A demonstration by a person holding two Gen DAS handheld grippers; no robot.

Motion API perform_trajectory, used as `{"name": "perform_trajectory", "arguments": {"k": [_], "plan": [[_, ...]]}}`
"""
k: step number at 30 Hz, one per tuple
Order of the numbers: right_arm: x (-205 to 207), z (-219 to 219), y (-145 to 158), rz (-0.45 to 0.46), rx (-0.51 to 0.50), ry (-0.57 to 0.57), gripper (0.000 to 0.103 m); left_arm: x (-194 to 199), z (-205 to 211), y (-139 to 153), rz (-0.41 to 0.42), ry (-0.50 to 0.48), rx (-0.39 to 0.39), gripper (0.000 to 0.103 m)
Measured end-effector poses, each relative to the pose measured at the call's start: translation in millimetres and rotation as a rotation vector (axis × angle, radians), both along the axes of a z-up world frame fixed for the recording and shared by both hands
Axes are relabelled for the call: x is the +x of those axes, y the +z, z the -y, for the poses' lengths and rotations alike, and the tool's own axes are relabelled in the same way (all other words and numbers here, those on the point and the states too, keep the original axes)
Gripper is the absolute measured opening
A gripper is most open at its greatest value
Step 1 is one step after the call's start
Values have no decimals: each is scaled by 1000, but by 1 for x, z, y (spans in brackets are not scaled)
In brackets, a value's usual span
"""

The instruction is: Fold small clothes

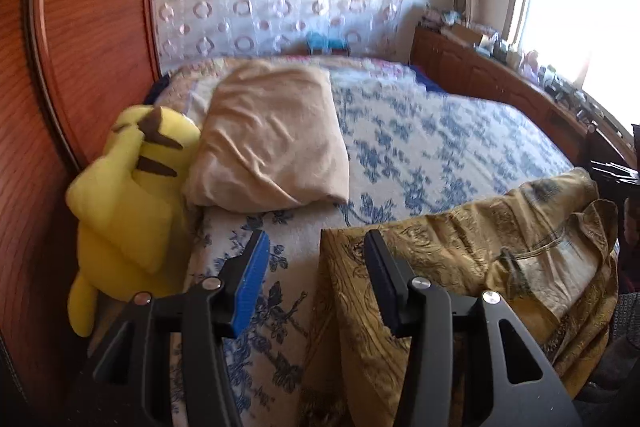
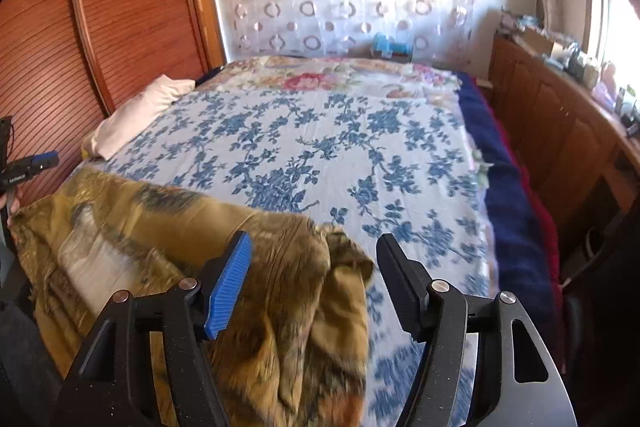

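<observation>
A golden-brown patterned garment [image 1: 460,267] lies crumpled on the near edge of the bed, on a blue-flowered white bedspread [image 1: 420,147]. My left gripper [image 1: 316,247] is open above the garment's left edge, its jaws wide apart and empty. In the right wrist view the same garment [image 2: 200,247] spreads from the left to the middle. My right gripper [image 2: 314,255] is open above the garment's bunched right end and holds nothing. The left gripper [image 2: 44,161] shows small at the far left of that view.
A beige pillow [image 1: 272,139] and a yellow plush toy [image 1: 132,195] lie at the bed's left by a wooden wardrobe [image 1: 80,27]. A wooden sideboard [image 2: 560,131] with clutter stands right of the bed under a bright window. A dark blue blanket [image 2: 504,179] edges the bed's right side.
</observation>
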State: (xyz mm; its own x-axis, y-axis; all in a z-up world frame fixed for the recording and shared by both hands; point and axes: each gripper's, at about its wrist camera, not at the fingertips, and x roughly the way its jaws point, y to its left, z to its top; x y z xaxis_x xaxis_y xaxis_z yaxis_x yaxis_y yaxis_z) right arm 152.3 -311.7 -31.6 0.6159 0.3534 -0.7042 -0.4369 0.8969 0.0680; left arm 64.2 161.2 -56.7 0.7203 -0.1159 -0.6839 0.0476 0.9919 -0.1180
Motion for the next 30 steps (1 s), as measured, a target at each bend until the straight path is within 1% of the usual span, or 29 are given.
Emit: {"name": "perform_trajectory", "arguments": {"k": [1,3,6,7,10,12,15,16,18,19,21,22,23,24,25,26,27,30], "plan": [[7,-4,-5,-14,-4,5,67,6,2,-5,-26,-9,1,48],[14,-11,-13,-34,-14,14,67,12,6,-12,-49,-25,-1,48],[23,-16,-25,-53,-40,17,67,21,9,-24,-102,-36,-26,48],[26,-17,-27,-59,-46,13,67,22,10,-26,-110,-37,-27,48],[32,-15,-34,-71,-63,2,74,23,10,-33,-135,-43,-39,48],[35,-14,-39,-95,-57,1,79,24,10,-37,-146,-48,-55,48],[36,-13,-45,-111,-58,-4,81,20,8,-36,-132,-62,-73,47],[36,-12,-46,-112,-61,-9,82,21,7,-35,-132,-66,-82,44],[36,-12,-49,-120,-57,-13,84,21,8,-35,-132,-89,-100,30],[35,-11,-50,-123,-50,-15,84,20,10,-35,-132,-105,-108,25],[32,-11,-50,-118,-46,-12,84,18,12,-34,-128,-111,-94,18],[30,-12,-50,-117,-47,-6,84,17,12,-34,-125,-112,-97,10],[28,-14,-50,-116,-40,9,77,16,13,-33,-124,-117,-109,5],[26,-14,-49,-118,-29,28,63,15,13,-33,-121,-121,-114,2],[23,-16,-48,-129,-8,60,53,11,15,-30,-108,-128,-118,1],[19,-18,-48,-145,8,84,32,8,17,-27,-98,-131,-120,0],[16,-20,-46,-145,10,94,22,6,18,-25,-89,-134,-122,0],[1,-24,-38,-113,-4,109,13,-9,25,-5,-28,-131,-120,0]]}}
